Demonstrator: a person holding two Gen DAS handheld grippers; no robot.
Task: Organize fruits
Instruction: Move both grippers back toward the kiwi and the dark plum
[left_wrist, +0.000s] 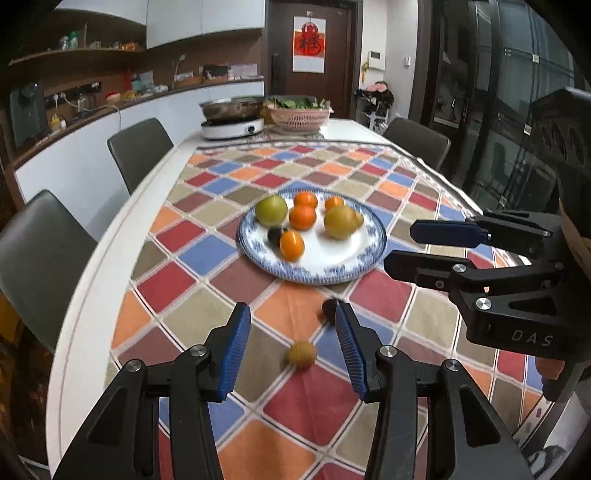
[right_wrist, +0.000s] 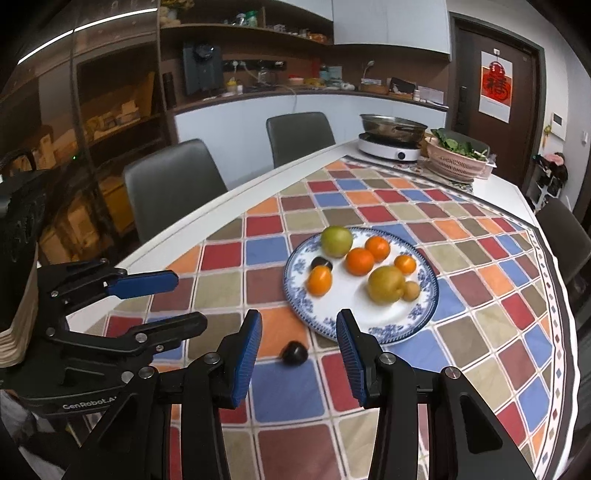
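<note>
Checkered counter (left_wrist: 295, 406): two fruits lie at six o'clock of the plate (left_wrist: 332, 273). Left tongs (left_wrist: 291, 347) gape empty around the brown fruit (left_wrist: 301, 354); right tongs (right_wrist: 299, 347), empty too, should centre on the dark fruit (right_wrist: 294, 352).

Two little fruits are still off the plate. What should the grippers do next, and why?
Probably lower the left gripper around the small brown fruit: it lies on the cloth framed between the open, empty jaws, outside the plate.

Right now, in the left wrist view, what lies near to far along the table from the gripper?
Small brown fruit → dark fruit → blue-rimmed plate of fruit → white induction cooker with its pan.
</note>
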